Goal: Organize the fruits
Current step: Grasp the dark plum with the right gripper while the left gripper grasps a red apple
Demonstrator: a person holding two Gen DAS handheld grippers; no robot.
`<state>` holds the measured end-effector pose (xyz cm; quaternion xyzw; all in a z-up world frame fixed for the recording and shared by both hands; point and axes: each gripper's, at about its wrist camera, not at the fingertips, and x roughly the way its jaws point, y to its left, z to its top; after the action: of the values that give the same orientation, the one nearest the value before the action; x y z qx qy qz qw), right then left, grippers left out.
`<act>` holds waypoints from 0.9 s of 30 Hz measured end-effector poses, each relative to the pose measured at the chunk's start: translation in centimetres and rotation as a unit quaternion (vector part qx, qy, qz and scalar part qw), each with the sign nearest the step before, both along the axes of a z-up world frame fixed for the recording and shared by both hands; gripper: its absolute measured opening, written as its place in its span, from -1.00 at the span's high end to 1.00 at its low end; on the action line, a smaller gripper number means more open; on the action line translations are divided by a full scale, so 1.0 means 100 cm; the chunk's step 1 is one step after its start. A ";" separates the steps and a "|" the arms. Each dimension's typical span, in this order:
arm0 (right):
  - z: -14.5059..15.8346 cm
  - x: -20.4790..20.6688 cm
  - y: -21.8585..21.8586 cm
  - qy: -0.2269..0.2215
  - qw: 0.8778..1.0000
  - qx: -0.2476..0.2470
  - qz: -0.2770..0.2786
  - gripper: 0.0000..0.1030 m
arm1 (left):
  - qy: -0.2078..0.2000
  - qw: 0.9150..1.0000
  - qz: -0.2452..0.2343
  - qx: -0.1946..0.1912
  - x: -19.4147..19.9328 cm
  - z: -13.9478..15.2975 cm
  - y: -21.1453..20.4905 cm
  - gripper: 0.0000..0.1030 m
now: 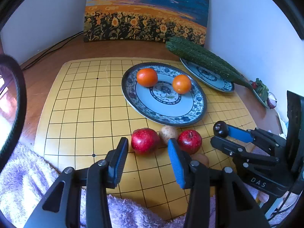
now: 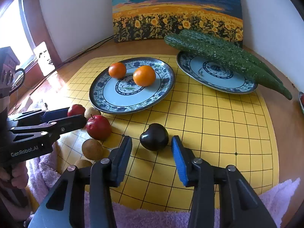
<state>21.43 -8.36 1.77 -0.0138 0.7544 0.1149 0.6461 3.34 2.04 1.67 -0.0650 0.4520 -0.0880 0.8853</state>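
Currently both jaws stand wide — left gripper [image 1: 147, 152] before a red apple [image 1: 145, 141], right gripper [image 2: 152, 150] flanking the dark plum [image 2: 154, 136] — an off-centre closure may roll either fruit away.

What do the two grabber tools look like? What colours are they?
Both are black, with hinged arms joined by shiny silver pins. Each has two flat fingers with ridged blue pads. The left tool has "GenRobot.AI" in white on its body; the right tool shows "DAS". A thin black cable hangs under the right one.
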 end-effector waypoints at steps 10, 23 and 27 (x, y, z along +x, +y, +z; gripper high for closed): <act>0.000 -0.001 -0.003 -0.004 1.000 0.001 -0.008 0.39 | -0.003 1.000 0.002 -0.002 -0.001 0.001 0.001 0.36; 0.008 -0.002 -0.005 -0.016 1.000 0.007 -0.018 0.40 | -0.016 1.000 -0.001 -0.003 -0.009 0.014 -0.002 0.36; 0.010 -0.001 -0.002 -0.016 1.000 0.014 -0.018 0.40 | -0.018 1.000 0.002 -0.002 -0.009 0.018 -0.001 0.36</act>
<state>21.36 -8.56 2.74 0.0073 0.7426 0.1134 0.6601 2.44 1.97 3.45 -0.0659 0.4358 -0.0880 0.8933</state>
